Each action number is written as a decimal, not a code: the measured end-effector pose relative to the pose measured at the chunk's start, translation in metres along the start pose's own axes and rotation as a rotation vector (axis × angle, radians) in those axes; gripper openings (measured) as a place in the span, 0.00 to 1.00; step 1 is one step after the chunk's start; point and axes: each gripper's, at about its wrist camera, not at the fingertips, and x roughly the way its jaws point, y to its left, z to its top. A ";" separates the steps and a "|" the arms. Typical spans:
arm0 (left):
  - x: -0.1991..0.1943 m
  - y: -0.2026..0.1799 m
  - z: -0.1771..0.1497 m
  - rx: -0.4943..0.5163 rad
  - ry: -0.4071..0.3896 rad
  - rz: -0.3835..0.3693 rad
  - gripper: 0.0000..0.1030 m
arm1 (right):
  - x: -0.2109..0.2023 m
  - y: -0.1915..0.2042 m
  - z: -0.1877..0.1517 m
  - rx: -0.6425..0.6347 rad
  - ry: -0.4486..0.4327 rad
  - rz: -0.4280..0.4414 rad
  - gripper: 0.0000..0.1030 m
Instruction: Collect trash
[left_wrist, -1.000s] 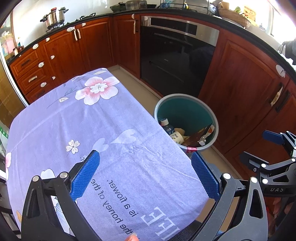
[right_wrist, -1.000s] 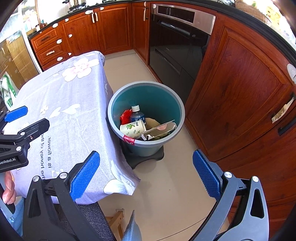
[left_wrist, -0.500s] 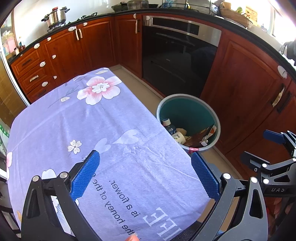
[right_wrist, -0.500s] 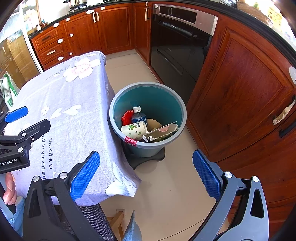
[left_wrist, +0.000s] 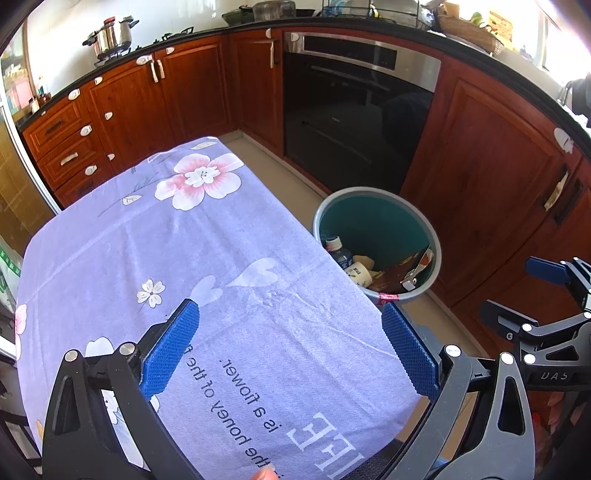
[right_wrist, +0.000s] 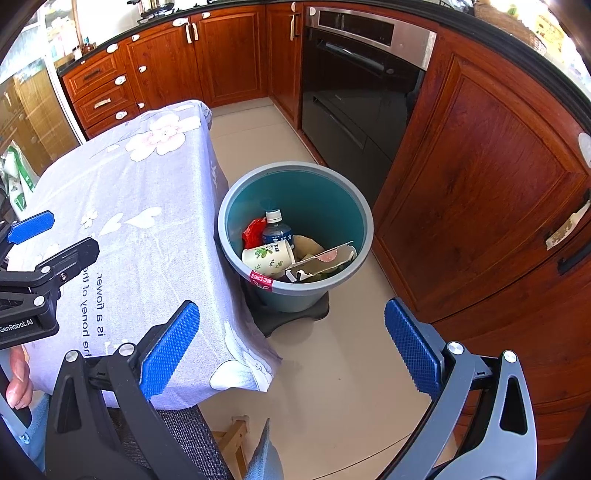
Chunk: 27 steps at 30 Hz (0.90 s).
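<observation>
A teal bin with a grey rim (right_wrist: 354, 206) (left_wrist: 436, 236) stands on the floor beside the table's right edge. Inside lie a blue-labelled plastic bottle (right_wrist: 276, 230) (left_wrist: 339, 253), a paper cup with leaf print (right_wrist: 267, 256) (left_wrist: 359, 274), a red wrapper (right_wrist: 254, 232) and torn cardboard (right_wrist: 325, 258). My left gripper (left_wrist: 290, 341) hangs open over the lilac flowered tablecloth (left_wrist: 147, 236), nothing between its blue pads. My right gripper (right_wrist: 291, 339) is open too, above the floor in front of the bin, holding nothing.
Red-brown kitchen cabinets (right_wrist: 480, 184) and a black built-in oven (right_wrist: 354, 92) close in behind and to the right of the bin. A chair (right_wrist: 177, 435) sits below the table's near edge. A person's fingers (right_wrist: 16, 376) show at the left. Beige floor (right_wrist: 332, 387) lies between.
Both views have drifted very slightly; the bin and table sit a touch lower in frame. Both grippers stay open and empty, and the trash in the bin has not moved.
</observation>
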 end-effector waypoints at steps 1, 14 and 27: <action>0.000 0.000 0.000 -0.001 0.000 0.000 0.96 | 0.000 0.000 0.000 0.000 0.000 0.001 0.94; -0.001 0.002 -0.001 -0.004 0.002 -0.004 0.96 | 0.002 0.002 0.001 -0.007 0.004 0.000 0.94; 0.001 0.012 -0.002 -0.044 0.014 -0.026 0.96 | 0.003 0.004 0.003 -0.016 0.009 0.000 0.94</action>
